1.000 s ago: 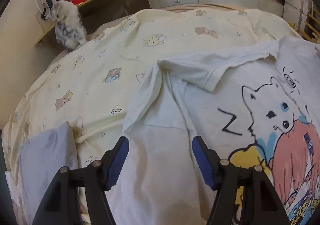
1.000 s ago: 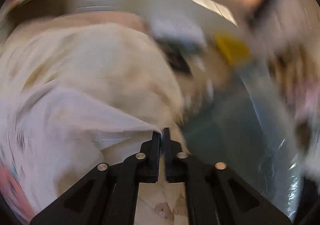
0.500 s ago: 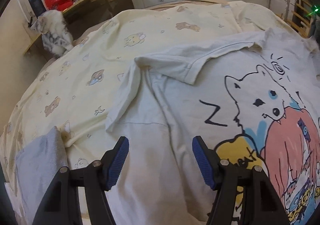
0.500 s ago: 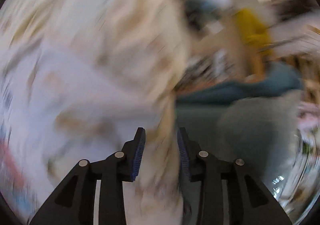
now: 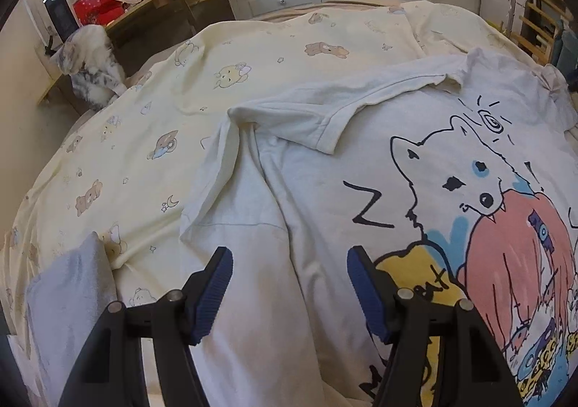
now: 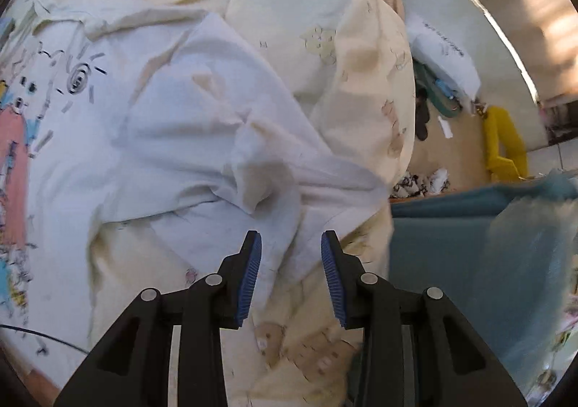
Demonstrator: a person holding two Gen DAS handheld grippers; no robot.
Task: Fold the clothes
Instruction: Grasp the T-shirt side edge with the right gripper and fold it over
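We see the T-shirt [image 5: 415,139] lying print-up on the bed [image 5: 216,89], one sleeve [image 5: 325,118] folded in over its chest and the other sleeve [image 6: 253,139] rumpled near the bed's edge. We judge it light, limp cotton: it will sag and drag rather than hold a line, so we would pinch it at a hem or a shoulder seam, where the cloth is doubled. Over the shirt's plain side panel hangs our left claw [image 5: 289,284], wide and holding nothing. Our right claw [image 6: 289,262] stands partly parted above that rumpled sleeve, with cloth under the gap but nothing pinched. Beyond the shirt, a cat [image 5: 90,63] sits off the bed's far corner.
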